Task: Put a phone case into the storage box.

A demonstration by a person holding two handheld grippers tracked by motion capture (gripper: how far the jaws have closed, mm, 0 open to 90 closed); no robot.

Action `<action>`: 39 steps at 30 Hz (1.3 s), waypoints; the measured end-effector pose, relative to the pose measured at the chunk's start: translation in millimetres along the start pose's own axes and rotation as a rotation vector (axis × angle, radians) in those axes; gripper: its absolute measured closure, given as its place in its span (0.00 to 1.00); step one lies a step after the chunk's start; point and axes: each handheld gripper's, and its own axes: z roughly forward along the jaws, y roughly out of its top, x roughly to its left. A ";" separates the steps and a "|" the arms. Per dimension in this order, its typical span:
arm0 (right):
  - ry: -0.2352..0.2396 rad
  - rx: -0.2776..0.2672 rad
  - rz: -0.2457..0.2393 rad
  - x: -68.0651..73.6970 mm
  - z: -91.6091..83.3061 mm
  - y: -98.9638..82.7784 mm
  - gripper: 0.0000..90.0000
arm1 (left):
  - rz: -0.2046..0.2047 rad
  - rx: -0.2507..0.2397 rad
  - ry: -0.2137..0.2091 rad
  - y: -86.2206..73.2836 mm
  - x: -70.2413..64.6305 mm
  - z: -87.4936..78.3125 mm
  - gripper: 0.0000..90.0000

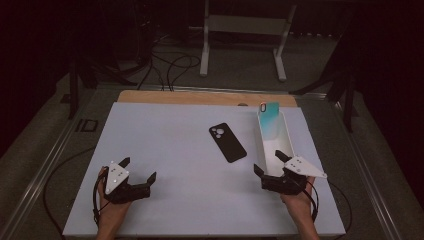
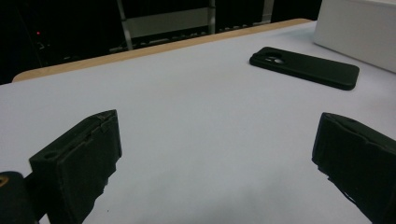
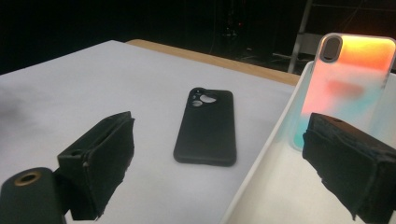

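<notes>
A black phone case (image 1: 227, 142) (image 2: 306, 67) (image 3: 205, 126) lies flat, camera cutout up, near the middle of the white table top (image 1: 175, 150). To its right stands a long white tray (image 1: 285, 142) (image 3: 261, 186) with an orange-and-teal phone case (image 1: 269, 118) (image 3: 348, 84) leaning against its far end. My left gripper (image 1: 139, 169) (image 2: 215, 158) rests open at the front left, empty. My right gripper (image 1: 269, 161) (image 3: 219, 163) is open at the tray's near end, one jaw over the tray, the other outside it.
A wooden strip (image 1: 200, 97) runs along the table's far edge. Behind it, a white metal frame (image 1: 245, 30) and cables (image 1: 170, 67) sit on the dark floor. A side of the white tray (image 2: 359, 32) shows at the upper right of the left gripper view.
</notes>
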 end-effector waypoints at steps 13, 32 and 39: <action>-0.006 -0.014 0.015 0.9 2.2 -7.0 0.10 | 0.003 0.001 -0.011 0.5 -0.7 0.3 0.02; -0.012 -0.023 0.055 -3.5 2.3 -7.4 0.10 | -0.030 -0.040 -0.062 26.4 -3.8 7.5 0.02; -0.018 -0.016 0.041 -3.8 2.5 -8.3 0.10 | -0.020 -0.032 -0.109 45.4 -11.0 19.7 0.02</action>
